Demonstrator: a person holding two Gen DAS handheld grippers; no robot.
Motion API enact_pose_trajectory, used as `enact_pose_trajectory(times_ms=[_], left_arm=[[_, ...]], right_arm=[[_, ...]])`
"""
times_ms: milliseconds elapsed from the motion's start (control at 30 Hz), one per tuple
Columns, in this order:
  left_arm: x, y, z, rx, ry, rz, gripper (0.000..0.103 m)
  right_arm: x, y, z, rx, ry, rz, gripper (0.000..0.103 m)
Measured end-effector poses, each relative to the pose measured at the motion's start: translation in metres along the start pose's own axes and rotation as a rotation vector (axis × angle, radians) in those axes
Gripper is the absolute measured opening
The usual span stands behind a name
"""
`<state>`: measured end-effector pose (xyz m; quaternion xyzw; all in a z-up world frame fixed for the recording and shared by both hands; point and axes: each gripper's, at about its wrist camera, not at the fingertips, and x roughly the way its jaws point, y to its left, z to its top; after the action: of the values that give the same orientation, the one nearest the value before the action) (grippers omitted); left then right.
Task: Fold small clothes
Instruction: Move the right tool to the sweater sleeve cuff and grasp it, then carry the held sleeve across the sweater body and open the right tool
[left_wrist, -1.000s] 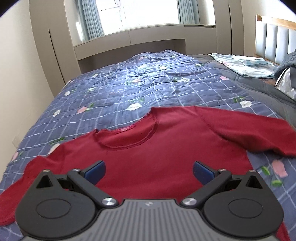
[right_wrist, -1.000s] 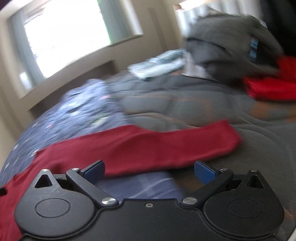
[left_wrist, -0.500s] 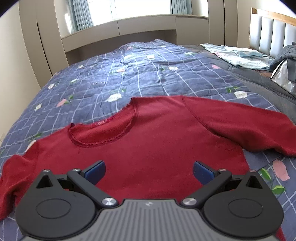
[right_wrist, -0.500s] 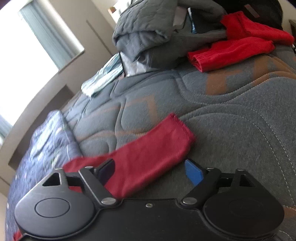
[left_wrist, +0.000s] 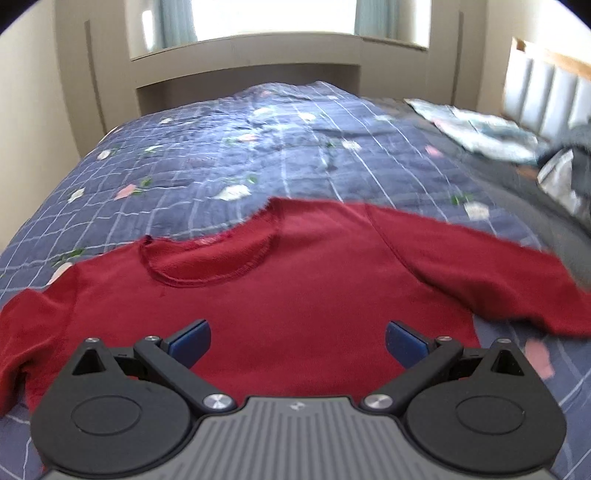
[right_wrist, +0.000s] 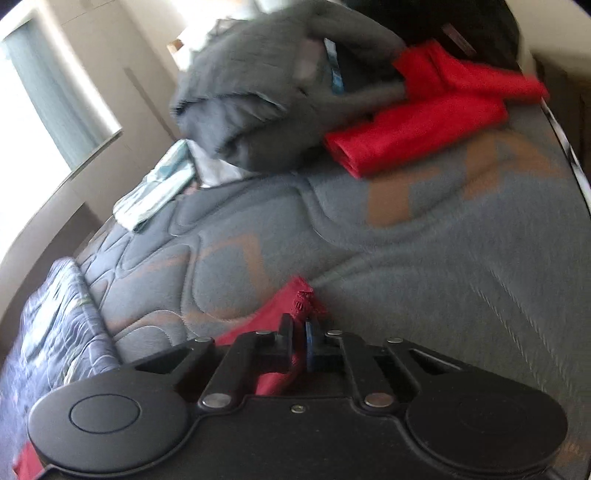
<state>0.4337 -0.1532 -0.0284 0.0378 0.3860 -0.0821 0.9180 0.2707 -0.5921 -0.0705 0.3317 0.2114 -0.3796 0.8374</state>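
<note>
The cuff of the sleeve (right_wrist: 295, 306) is pinched between the closed jaws of the right gripper (right_wrist: 298, 347), low in the middle of the right wrist view. A thin bite of knit could slip free when the sleeve is carried across, or the whole sweater (left_wrist: 295, 295) could be dragged askew on the quilt (left_wrist: 258, 155). The left gripper (left_wrist: 297, 341) is held wide and empty over the sweater's body. The dark red sweater is spread flat, neckline towards the window, in the lower half of the left wrist view
</note>
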Motion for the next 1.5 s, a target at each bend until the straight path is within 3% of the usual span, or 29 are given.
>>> enact_pose_trajectory(times_ms=[100,267,500,700,833,1033,1233,1300,1367,1400,1467,1500], left_arm=[[-0.014,0.022,0.010,-0.074,-0.010,-0.038,0.103],[-0.039,0.070,0.017,-0.166,-0.041,-0.086,0.103],[-0.079,0.139,0.016,-0.248,-0.102,-0.038,0.103],[-0.107,0.201,0.008,-0.349,-0.154,0.036,0.103],[-0.121,0.237,-0.003,-0.409,-0.178,0.084,0.103],[-0.129,0.278,-0.021,-0.459,-0.180,0.157,0.103],[-0.114,0.295,-0.036,-0.494,-0.134,0.180,0.103],[-0.105,0.293,-0.038,-0.494,-0.120,0.181,0.103],[-0.097,0.288,-0.037,-0.488,-0.110,0.179,0.103],[-0.092,0.285,-0.036,-0.482,-0.108,0.175,0.103],[-0.081,0.276,-0.032,-0.469,-0.103,0.167,0.103],[-0.073,0.270,-0.030,-0.459,-0.100,0.160,0.103]], right_arm=[[-0.010,0.025,0.010,-0.087,-0.035,0.026,0.006],[-0.040,0.097,0.031,-0.239,-0.115,0.158,0.006],[-0.089,0.246,0.014,-0.438,-0.132,0.500,0.006],[-0.134,0.364,-0.065,-0.628,-0.042,0.801,0.005],[-0.156,0.412,-0.137,-0.740,0.055,0.928,0.005],[-0.163,0.424,-0.243,-0.894,0.251,0.992,0.005],[-0.165,0.415,-0.322,-1.096,0.354,0.975,0.007],[-0.162,0.411,-0.332,-1.130,0.385,0.971,0.017],[-0.159,0.403,-0.334,-1.140,0.412,0.981,0.040],[-0.155,0.402,-0.330,-1.138,0.418,0.991,0.046],[-0.152,0.394,-0.317,-1.139,0.394,1.008,0.072],[-0.152,0.386,-0.309,-1.137,0.375,1.009,0.077]])
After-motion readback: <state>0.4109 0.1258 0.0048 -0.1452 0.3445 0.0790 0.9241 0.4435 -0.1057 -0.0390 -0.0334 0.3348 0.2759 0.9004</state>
